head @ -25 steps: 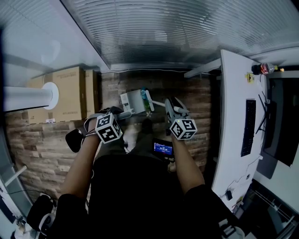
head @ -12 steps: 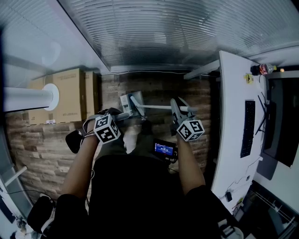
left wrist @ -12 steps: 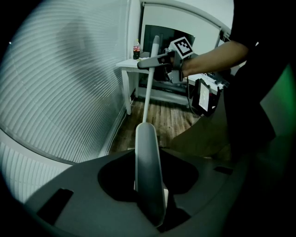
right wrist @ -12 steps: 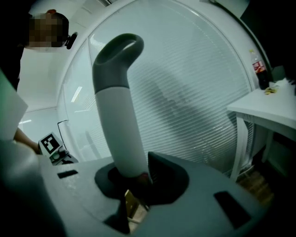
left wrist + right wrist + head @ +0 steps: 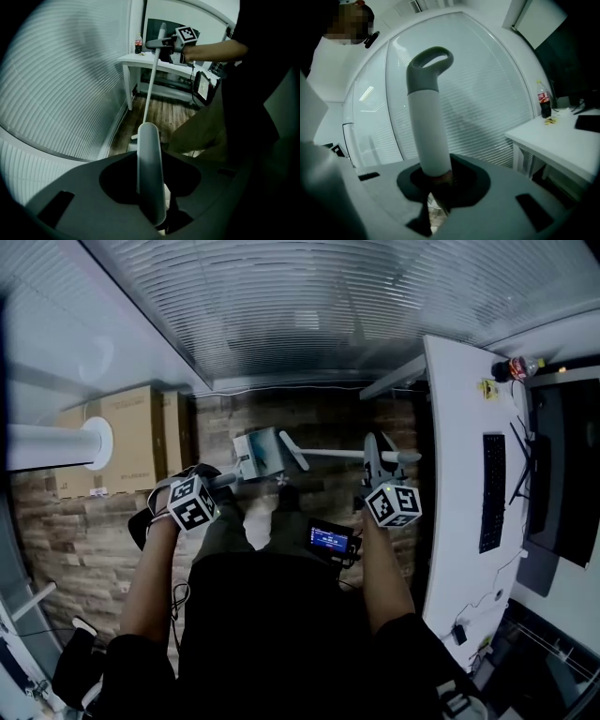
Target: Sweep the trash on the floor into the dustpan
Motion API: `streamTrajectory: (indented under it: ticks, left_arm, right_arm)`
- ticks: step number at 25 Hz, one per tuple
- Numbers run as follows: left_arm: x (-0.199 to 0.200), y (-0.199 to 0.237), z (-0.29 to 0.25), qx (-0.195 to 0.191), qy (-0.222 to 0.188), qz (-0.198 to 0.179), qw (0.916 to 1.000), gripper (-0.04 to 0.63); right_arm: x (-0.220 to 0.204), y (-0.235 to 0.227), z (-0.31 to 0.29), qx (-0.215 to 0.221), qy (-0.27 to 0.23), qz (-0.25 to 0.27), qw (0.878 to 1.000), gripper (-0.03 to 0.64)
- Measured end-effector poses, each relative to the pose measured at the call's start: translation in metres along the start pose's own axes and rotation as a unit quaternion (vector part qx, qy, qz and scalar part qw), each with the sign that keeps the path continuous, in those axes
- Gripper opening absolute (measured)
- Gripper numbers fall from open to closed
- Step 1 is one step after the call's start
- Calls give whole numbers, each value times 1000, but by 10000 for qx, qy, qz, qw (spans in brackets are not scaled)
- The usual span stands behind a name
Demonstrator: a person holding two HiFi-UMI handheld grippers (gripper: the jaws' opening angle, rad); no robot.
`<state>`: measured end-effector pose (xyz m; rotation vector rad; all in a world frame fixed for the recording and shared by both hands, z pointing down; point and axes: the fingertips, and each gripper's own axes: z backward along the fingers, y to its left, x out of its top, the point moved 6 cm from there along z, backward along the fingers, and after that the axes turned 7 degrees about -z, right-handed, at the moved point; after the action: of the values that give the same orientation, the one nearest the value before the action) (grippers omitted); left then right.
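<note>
My left gripper (image 5: 223, 482) is shut on the pale handle (image 5: 151, 178) of the grey dustpan (image 5: 259, 454), which hangs low over the wooden floor ahead of the person's legs. My right gripper (image 5: 377, 465) is shut on the broom's white grip (image 5: 426, 122), whose grey loop end (image 5: 431, 61) sticks out past the jaws. The broom's white pole (image 5: 328, 454) runs left from that gripper toward the dustpan. The left gripper view also shows this pole (image 5: 150, 89) slanting down to the floor. A small pale scrap (image 5: 281, 481) lies just below the dustpan.
A long white desk (image 5: 459, 521) with a keyboard (image 5: 489, 493) and a drink bottle (image 5: 516, 367) stands close on the right. Cardboard boxes (image 5: 131, 432) stand at the left wall. Slatted window blinds (image 5: 309, 306) close off the far side.
My right gripper has moved right and up with the broom, so the pole now lies flatter and further right. The left gripper and dustpan have stayed about where they were.
</note>
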<state>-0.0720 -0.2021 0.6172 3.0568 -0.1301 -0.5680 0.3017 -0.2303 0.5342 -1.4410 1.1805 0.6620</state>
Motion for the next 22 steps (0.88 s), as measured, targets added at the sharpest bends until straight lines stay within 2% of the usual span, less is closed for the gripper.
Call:
streamTrajectory:
  ticks: [5, 11, 15, 19, 22]
  left_arm:
    - [7, -12, 8, 3, 27, -51, 10000, 106]
    - [1, -33, 29, 126, 27, 13, 9999, 106]
    - [-15, -60, 34, 88, 218, -3, 9997, 106]
    - [-38, -88, 34, 41, 218, 160, 9996, 106]
    - [-58, -108, 29, -3, 140, 269, 9995, 106]
  right_arm:
    - [7, -28, 17, -239, -8, 146, 9996, 57]
    - [-6, -57, 29, -458, 114, 89, 9988, 57]
    - [-26, -79, 43, -791, 100, -155, 9967, 58]
    - [-53, -88, 55, -1093, 79, -303, 9935, 58]
    - [-68, -73, 61, -956, -1, -117, 9953, 58]
